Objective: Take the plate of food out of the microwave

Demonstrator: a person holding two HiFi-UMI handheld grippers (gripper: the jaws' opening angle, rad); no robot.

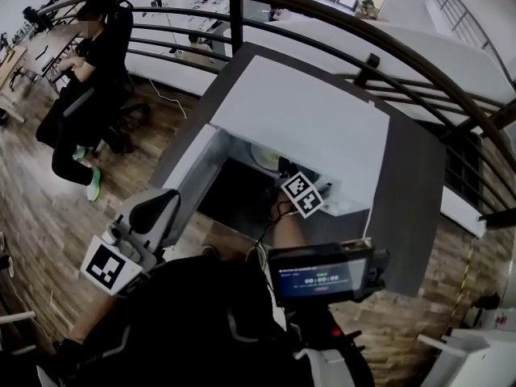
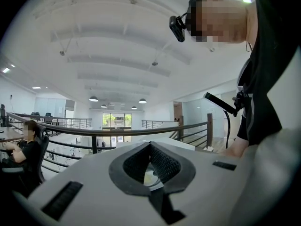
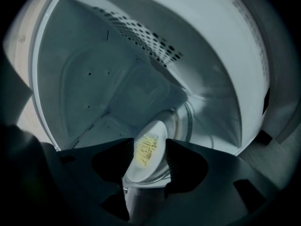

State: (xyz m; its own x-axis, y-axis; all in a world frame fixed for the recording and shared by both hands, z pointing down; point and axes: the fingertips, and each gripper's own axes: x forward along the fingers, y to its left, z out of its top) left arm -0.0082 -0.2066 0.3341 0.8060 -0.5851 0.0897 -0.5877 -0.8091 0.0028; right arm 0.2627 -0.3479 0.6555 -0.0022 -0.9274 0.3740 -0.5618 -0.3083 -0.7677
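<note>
Wide-set jaws of the right gripper (image 3: pixel 149 147) are framing the plate of food (image 3: pixel 146 158) without pressing on it. That plate is lying on the glass turntable (image 3: pixel 181 121) inside the microwave (image 1: pixel 298 123), whose door (image 1: pixel 187 168) is hanging open to the left. Its white top is hiding most of the plate from the head view. What the yellow strands of food are is hard to tell. Low beside the door, the left gripper (image 2: pixel 150 145) is keeping its jaws together on nothing. Behind the grey table (image 1: pixel 411 208) a railing (image 1: pixel 339 14) is curving, and a person (image 1: pixel 89 71) is sitting far left.
</note>
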